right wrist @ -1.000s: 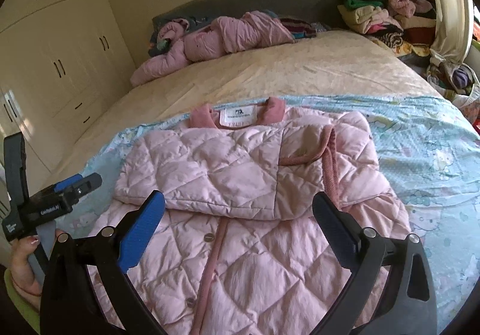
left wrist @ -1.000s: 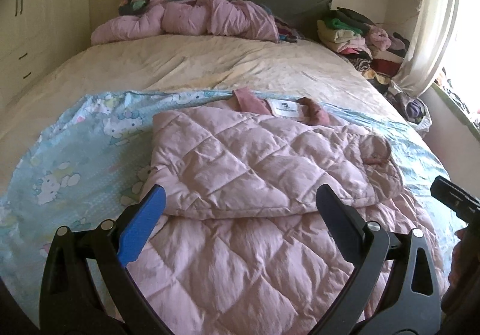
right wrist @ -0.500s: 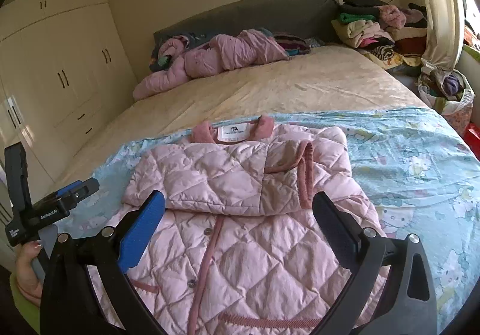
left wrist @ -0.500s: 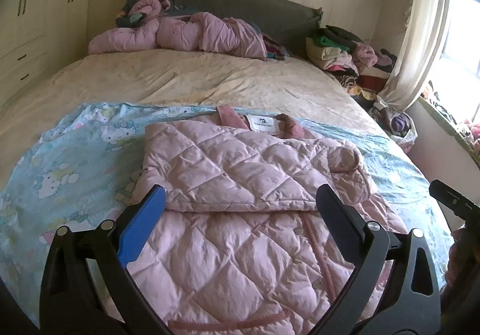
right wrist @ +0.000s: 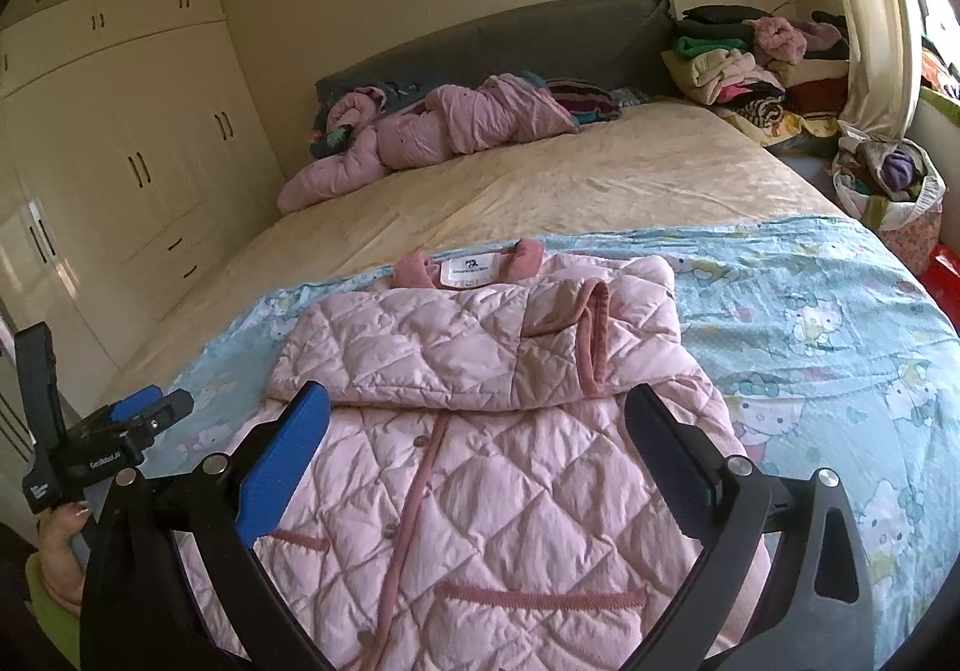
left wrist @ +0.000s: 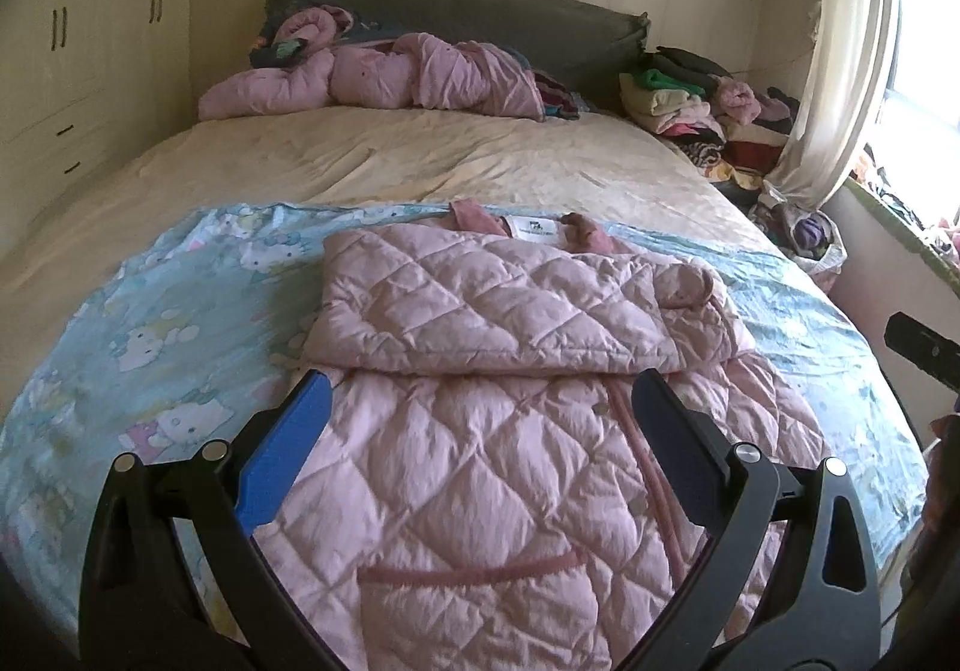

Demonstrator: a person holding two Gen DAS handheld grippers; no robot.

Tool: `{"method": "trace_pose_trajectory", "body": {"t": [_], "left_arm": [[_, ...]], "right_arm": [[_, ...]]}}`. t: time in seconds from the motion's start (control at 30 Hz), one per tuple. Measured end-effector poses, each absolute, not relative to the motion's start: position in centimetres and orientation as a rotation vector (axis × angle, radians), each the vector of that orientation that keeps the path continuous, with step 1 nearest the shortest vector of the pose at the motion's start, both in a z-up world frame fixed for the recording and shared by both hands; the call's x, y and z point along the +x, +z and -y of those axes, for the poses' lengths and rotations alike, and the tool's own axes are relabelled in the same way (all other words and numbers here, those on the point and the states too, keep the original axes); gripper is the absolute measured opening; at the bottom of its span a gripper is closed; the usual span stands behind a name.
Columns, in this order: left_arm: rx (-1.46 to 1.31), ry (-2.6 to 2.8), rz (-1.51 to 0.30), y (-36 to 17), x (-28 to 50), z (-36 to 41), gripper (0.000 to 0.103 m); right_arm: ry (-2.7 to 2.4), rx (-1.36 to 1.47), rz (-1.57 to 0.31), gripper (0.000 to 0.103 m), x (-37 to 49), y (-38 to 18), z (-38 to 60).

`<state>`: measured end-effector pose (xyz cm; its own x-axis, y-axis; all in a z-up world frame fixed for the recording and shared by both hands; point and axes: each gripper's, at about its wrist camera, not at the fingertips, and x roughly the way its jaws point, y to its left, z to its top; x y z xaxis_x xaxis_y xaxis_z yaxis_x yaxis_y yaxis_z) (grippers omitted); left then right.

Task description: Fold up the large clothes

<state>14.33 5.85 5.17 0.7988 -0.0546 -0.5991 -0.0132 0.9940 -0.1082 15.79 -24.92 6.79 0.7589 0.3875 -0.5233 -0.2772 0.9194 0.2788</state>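
Note:
A pink quilted jacket (left wrist: 480,431) lies flat on a light blue cartoon-print sheet (left wrist: 150,323) at the near end of the bed. Both sleeves are folded across its chest, and the collar with a white label (left wrist: 534,228) points away from me. It also shows in the right wrist view (right wrist: 492,431). My left gripper (left wrist: 480,389) is open and empty, above the jacket's lower half. My right gripper (right wrist: 477,401) is open and empty above the same area. The left gripper also shows at the left edge of the right wrist view (right wrist: 90,449).
A crumpled pink garment (left wrist: 384,77) lies by the grey headboard (left wrist: 480,11). Stacked folded clothes (left wrist: 690,101) sit at the far right of the bed. A bag of clothes (right wrist: 888,179) stands by the curtain. Wardrobes (right wrist: 120,131) line the left wall.
Both grippers have pulled back toward the foot of the bed and risen. More of the jacket's lower half and hem is now in view. The jacket itself has not moved.

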Motion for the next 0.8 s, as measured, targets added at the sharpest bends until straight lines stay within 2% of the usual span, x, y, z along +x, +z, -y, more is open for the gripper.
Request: {"method": "trace_pose_trajectory", "body": {"t": [0.8], "left_arm": [[-0.058,0.017,-0.677,4.2,8.5,-5.4,0.094]], "right_arm": [[0.391,0.131,-0.654,0.098,10.1,5.5,25.4]]}}
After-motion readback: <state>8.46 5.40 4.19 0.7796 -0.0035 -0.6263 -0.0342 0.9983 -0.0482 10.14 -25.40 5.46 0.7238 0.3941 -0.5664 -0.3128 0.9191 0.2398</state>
